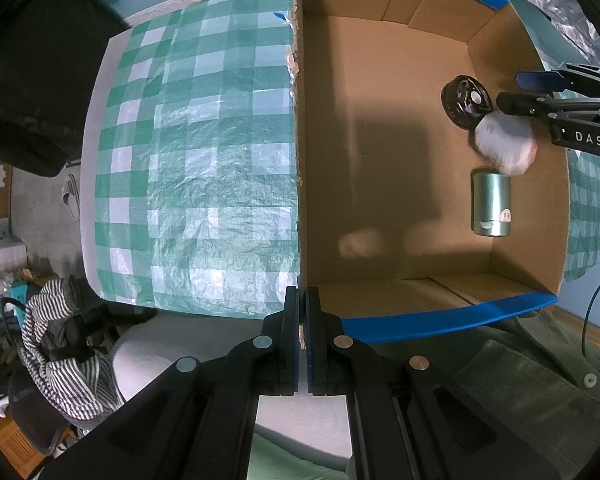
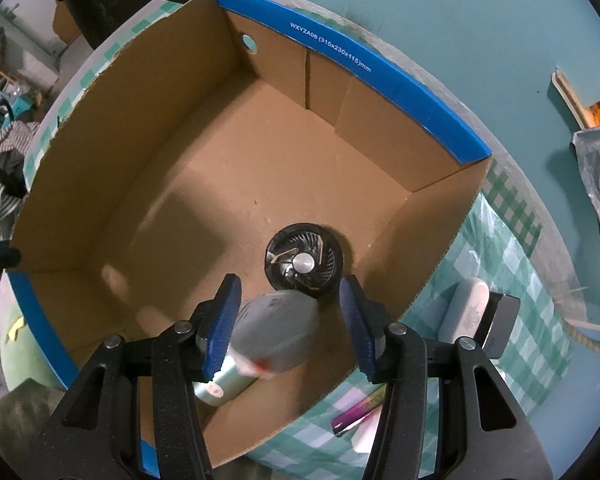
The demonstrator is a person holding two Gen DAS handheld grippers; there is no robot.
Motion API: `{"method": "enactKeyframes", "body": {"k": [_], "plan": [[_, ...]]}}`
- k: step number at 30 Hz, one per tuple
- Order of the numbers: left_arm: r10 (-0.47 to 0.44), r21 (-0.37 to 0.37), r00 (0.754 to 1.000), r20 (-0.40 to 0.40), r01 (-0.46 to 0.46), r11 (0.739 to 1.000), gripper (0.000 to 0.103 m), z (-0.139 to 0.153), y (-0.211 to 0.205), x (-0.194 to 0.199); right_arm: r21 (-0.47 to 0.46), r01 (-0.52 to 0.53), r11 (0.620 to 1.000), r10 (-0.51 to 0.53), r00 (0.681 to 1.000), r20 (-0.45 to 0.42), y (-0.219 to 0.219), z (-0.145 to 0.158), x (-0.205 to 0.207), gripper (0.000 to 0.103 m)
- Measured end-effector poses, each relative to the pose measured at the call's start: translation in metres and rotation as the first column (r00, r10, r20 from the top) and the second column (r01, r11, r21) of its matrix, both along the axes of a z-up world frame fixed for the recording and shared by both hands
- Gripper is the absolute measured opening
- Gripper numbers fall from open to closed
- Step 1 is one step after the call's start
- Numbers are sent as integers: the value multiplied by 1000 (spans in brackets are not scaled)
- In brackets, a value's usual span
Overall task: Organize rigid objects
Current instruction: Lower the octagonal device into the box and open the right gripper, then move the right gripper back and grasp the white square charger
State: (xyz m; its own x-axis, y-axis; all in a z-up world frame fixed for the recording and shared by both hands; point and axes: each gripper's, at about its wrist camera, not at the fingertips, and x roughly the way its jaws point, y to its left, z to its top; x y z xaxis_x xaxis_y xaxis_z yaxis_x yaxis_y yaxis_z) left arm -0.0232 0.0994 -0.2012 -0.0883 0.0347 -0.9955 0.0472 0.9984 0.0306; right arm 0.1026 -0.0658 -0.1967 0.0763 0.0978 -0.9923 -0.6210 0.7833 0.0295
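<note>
Cardboard is the landmark: a brown box [image 2: 260,152] with blue-taped rims stands on a table under a crinkled green-and-white checked cloth [image 1: 188,168], its floor flat and matte. The left gripper [image 1: 303,304] has its jaws pressed together on the box's near-left wall, pinching the rim to steady it. The right gripper [image 2: 290,320] hangs above the box's near-right corner, blue ridged pads standing apart. Between them, blurred, is a pale grey rounded thing [image 2: 278,332] with a reddish spot; the pads look clear of its sides, so I judge it is being let go or dropping, though the blur leaves it uncertain.

Inside the box, just beyond that grey thing, sits a black round fan-like disc [image 2: 304,262] with ribbed vanes and a shiny hub. Nearer than the grey thing lies a smooth pale-green metal can [image 1: 491,204] on its side, small sticker at one end. Outside the box's right wall, on the cloth, wait a white oblong case [image 2: 466,308], a dark block beside it and a small pink-purple tube [image 2: 358,412].

To do this step well, I would release low, over bare floor between disc and can, so the hard piece neither bounces nor knocks the can rolling, and keep the left pinch firm.
</note>
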Motion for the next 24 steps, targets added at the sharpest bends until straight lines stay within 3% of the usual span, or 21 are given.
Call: {"method": "enactKeyframes", "body": {"k": [13, 24], "plan": [[-1, 0, 1000, 0, 1, 1000, 3, 0, 0, 0, 33, 34, 999, -35, 999, 8, -6, 16, 1, 55], [-4, 1, 1000, 0, 4, 1000, 3, 1, 0, 0, 92, 79, 993, -83, 996, 41, -22, 49, -3, 55]]}}
